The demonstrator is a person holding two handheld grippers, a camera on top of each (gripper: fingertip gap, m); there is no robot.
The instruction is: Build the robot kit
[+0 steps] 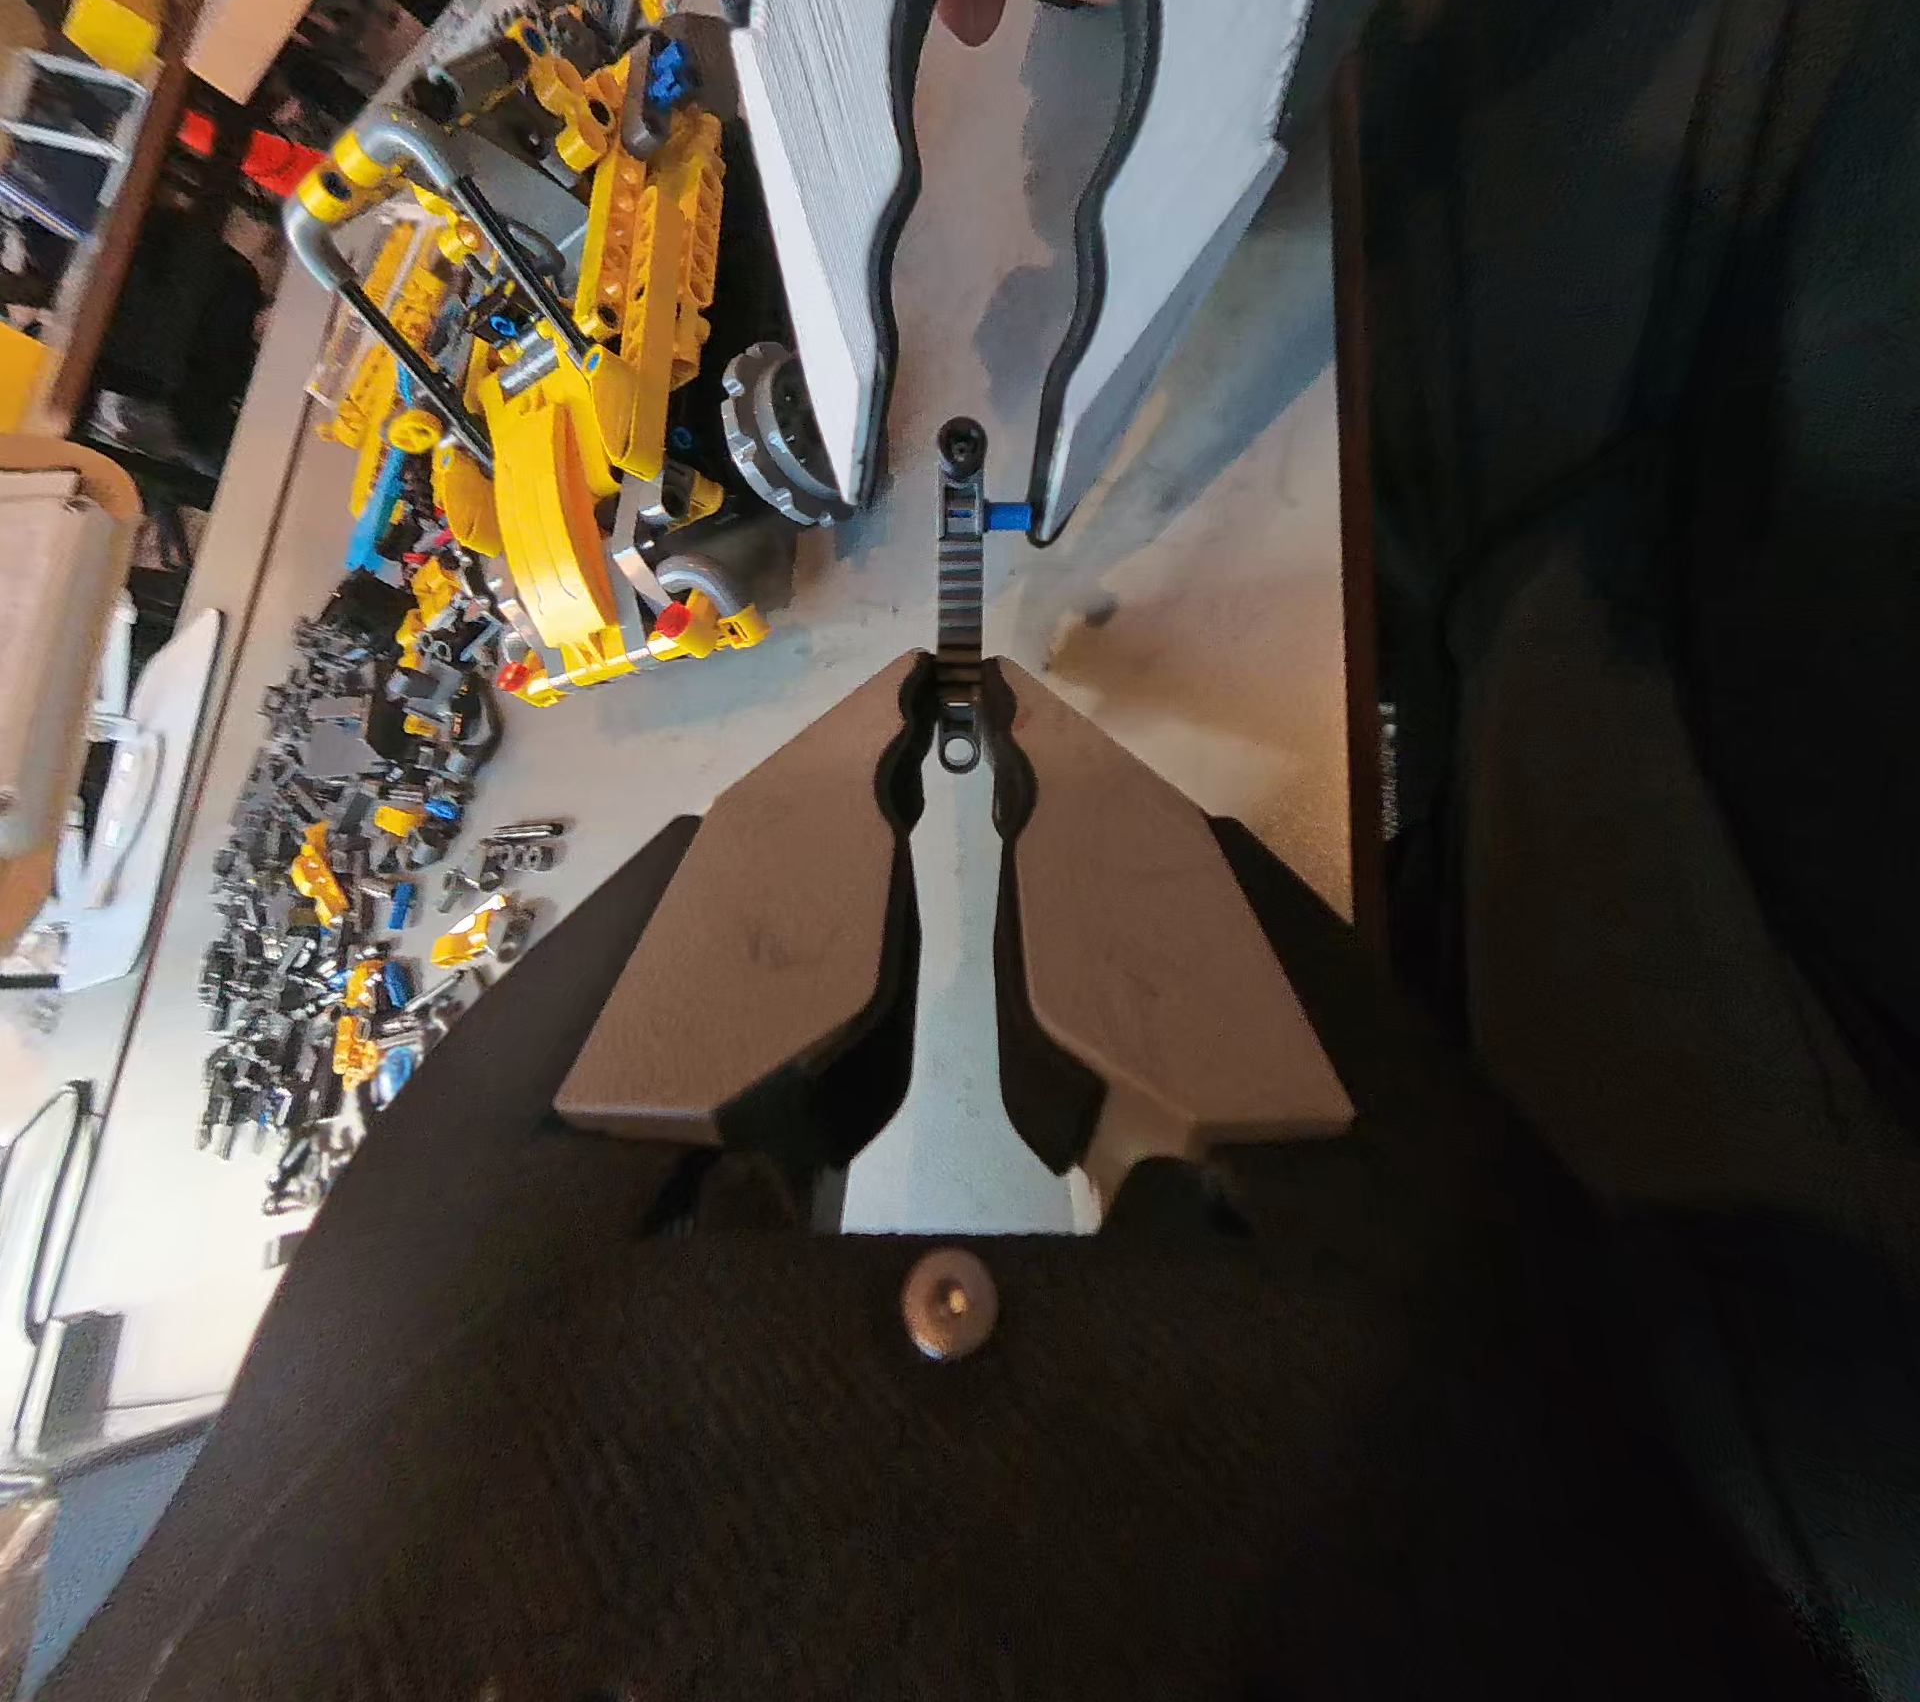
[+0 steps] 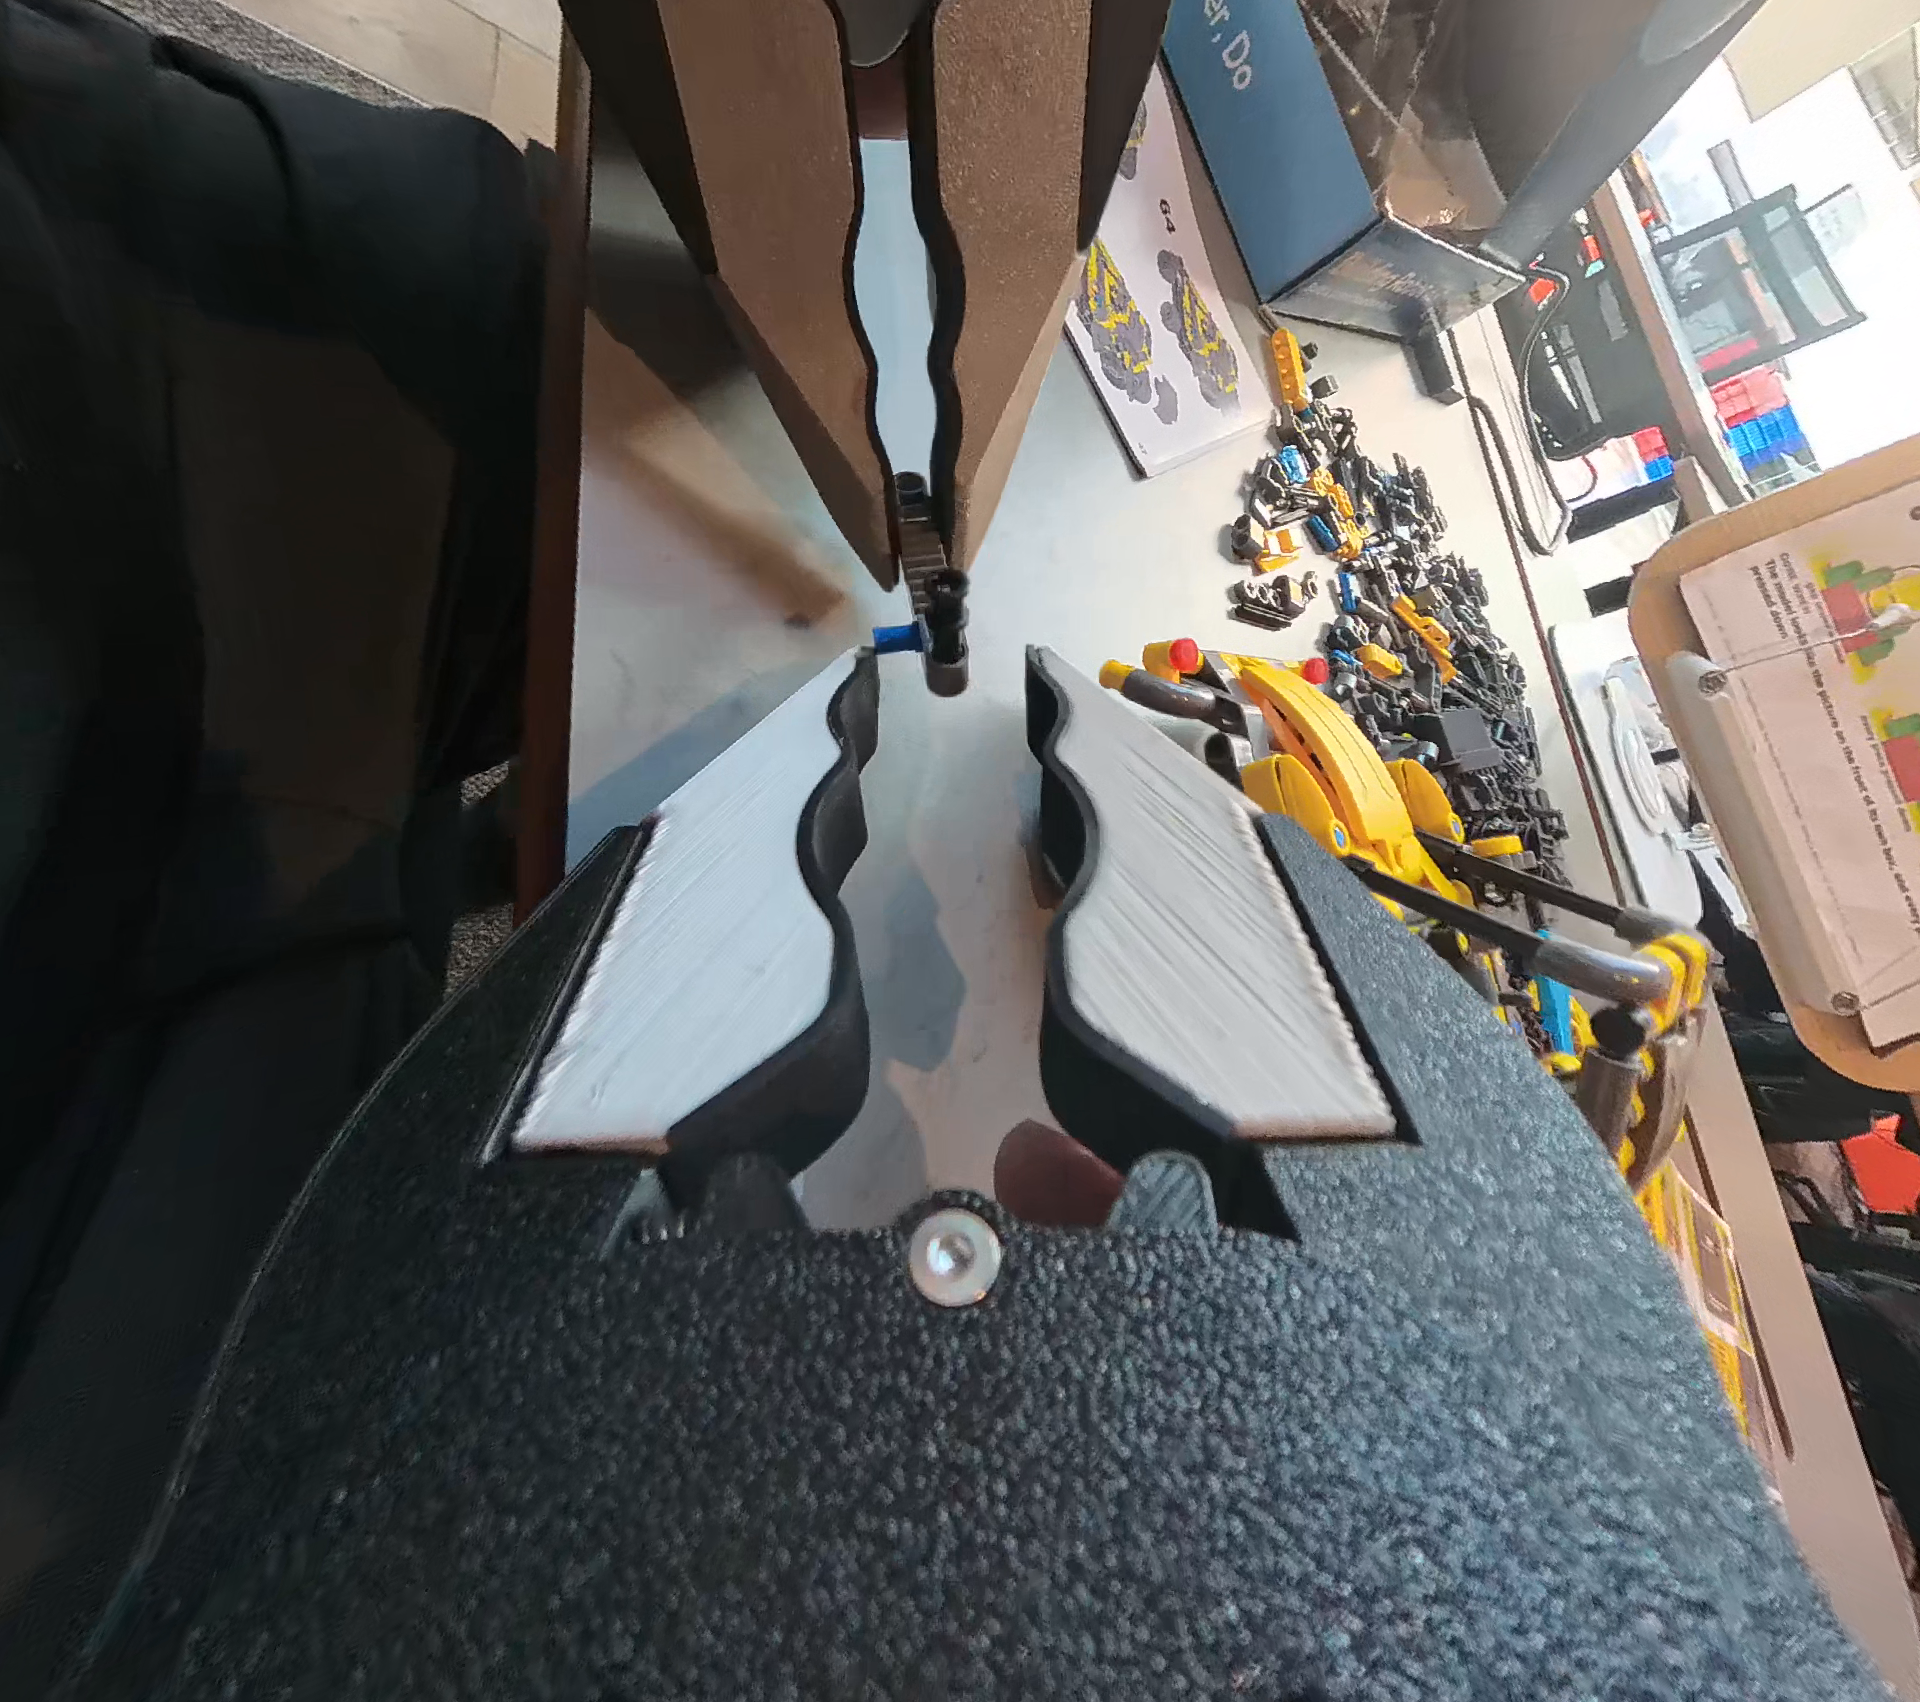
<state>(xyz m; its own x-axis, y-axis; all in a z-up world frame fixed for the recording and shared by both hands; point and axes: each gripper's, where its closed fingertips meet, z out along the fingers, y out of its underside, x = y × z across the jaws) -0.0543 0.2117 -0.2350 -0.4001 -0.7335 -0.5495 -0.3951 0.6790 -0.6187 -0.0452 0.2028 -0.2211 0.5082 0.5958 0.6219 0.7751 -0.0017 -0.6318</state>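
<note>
Left gripper [image 1: 958, 665] clenched on dark grey toothed plastic rack [image 1: 958, 603]; right gripper [image 2: 951, 665] released, finger [image 2: 852, 696] touching rack's blue pin [image 1: 1006, 518].

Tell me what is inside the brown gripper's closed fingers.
The left gripper clamps a dark toothed rack piece; its blue pin stays outside. The clamped section is hidden by the pads.

Pale tabletop [image 2: 1081, 530], bright windows [image 2: 1766, 125] beyond
</note>
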